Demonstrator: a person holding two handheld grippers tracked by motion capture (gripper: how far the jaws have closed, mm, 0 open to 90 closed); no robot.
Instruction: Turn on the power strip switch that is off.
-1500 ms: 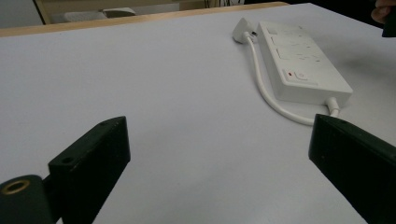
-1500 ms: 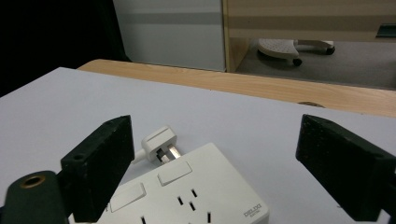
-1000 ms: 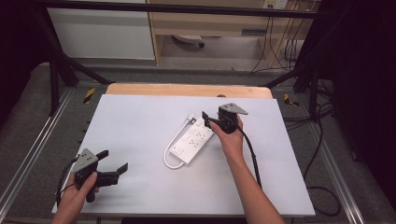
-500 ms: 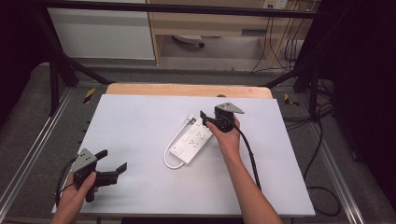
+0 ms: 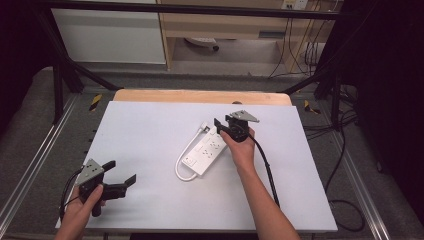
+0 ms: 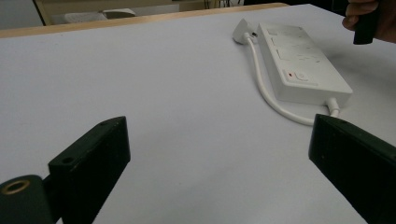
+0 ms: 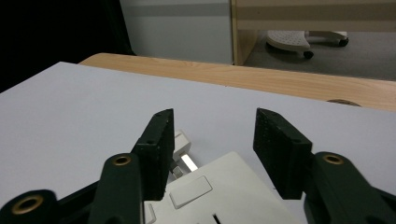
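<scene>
While the left claw (image 5: 117, 181) hovers low over the near-left corner of the white counter (image 5: 150, 130), its jaws stand wide apart with nothing between them; in the left gripper view the same bare surface lies between the two black pads, and the power strip (image 6: 301, 65) sits well apart, farther off to that view's right. At the middle of the counter the white power strip (image 5: 207, 152) lies flat and slantwise, its short white cable (image 5: 184, 162) looping round the near end and running back along its left side to the plug (image 5: 205, 128), which rests on the counter just beside the far end. Farther right, the right claw (image 5: 220, 126) reaches over that far end; its jaws have just been closing and now stand partly apart, not yet pressing on anything. In the right gripper view the far end of the strip (image 7: 219, 196) and the plug (image 7: 183, 144) lie low between and beneath the pads. Judged from this, the approach is made, while the grip and any lift or move of the strip remain to be done.
</scene>
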